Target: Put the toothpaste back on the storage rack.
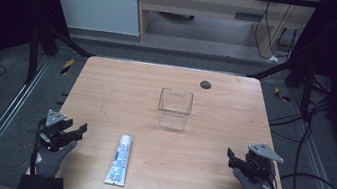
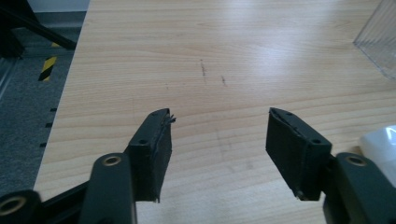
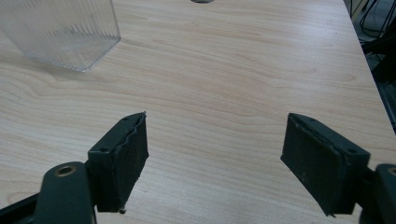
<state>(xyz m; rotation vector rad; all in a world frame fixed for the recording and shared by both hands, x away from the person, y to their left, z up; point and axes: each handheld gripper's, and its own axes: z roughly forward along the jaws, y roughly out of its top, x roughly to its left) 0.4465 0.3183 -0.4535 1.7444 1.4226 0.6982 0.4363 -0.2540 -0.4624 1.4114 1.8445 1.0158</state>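
The tube [image 1: 119, 160] is lying flat on the wooden table [image 1: 211, 131], nearer to me than the clear container [image 1: 174, 108] and a little to its left, cap end pointing roughly toward that container. I am holding my left gripper [image 1: 79, 131] to the left of the tube, near it but not touching, and its jaws are standing wide with bare wood between them; in the left gripper view [image 2: 219, 135] a white corner of the tube [image 2: 380, 144] is peeking in just beside the right-hand jaw. I am keeping my right gripper [image 1: 230, 158] well apart from the tube, off to the container's right and nearer to me, jaws likewise spread wide and empty [image 3: 215, 154]. As I am judging it, the risk is in the pick: the tube is lying low and flat, so jaws coming down off-centre could be pushing it sideways across the smooth wood, or pinching one end and letting it droop and slip. The container looks light, so a tube lowered against its rim could be tipping it. Blue print is running along the tube, but it is too small for me to read.
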